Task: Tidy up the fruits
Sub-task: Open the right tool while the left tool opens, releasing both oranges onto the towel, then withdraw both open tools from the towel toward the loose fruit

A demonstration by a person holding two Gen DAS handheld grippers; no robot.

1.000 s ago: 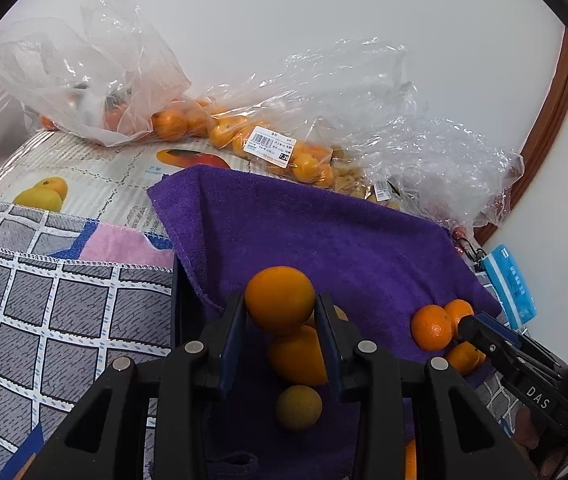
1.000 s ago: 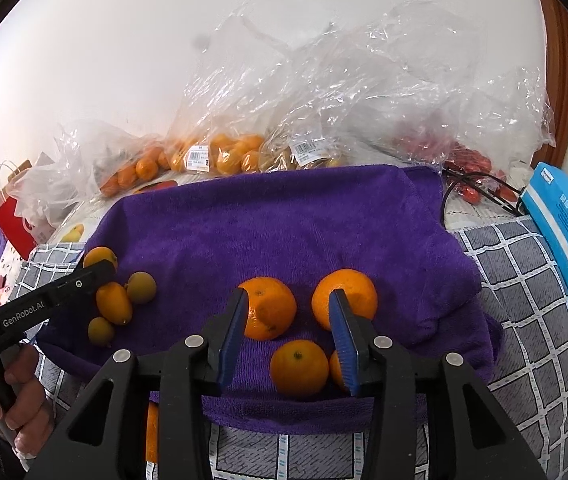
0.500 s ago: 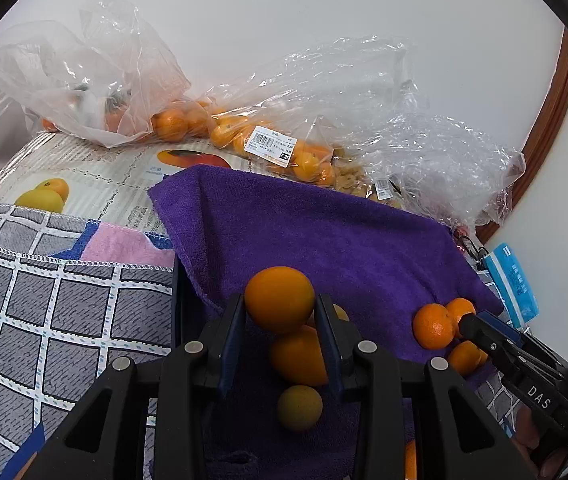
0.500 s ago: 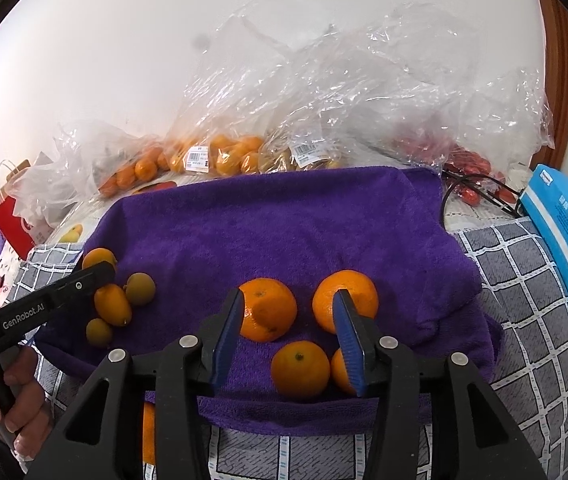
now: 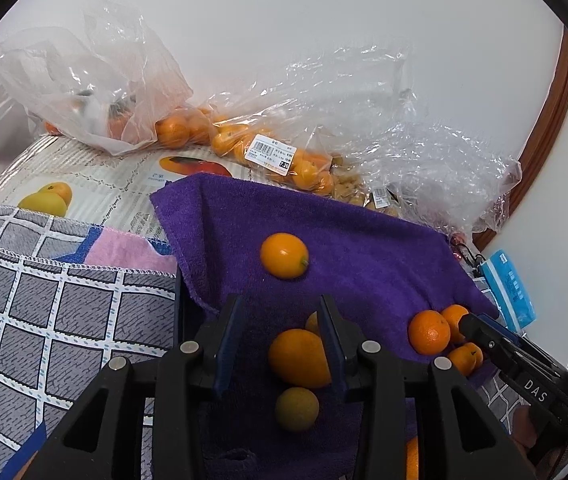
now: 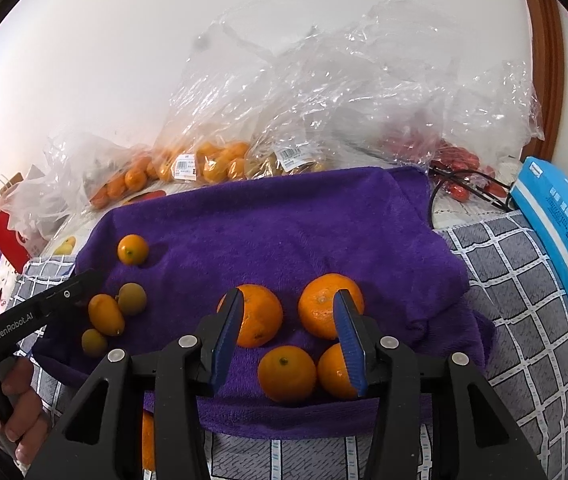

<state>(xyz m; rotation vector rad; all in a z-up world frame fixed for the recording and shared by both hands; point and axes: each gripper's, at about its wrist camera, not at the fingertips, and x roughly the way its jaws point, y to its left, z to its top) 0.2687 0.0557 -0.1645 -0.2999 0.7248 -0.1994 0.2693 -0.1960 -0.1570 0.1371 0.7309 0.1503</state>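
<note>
A small orange fruit [image 5: 284, 255] lies loose on the purple towel [image 5: 364, 248], ahead of the left tool [image 5: 279, 322], whose fingers stand apart with nothing gripped. Just behind those tips sit a larger oval orange fruit [image 5: 299, 358] and a greenish one [image 5: 296, 409]. Toward the towel's other end, 4 mandarins [image 6: 287, 373] cluster on the cloth; the right tool [image 6: 288, 326] hovers over them, spread wide and empty. Clear plastic bags of fruit [image 6: 211, 164] line the wall behind, and a blue packet [image 6: 560, 220] rests on the grey checked cover [image 6: 524, 320].
</note>
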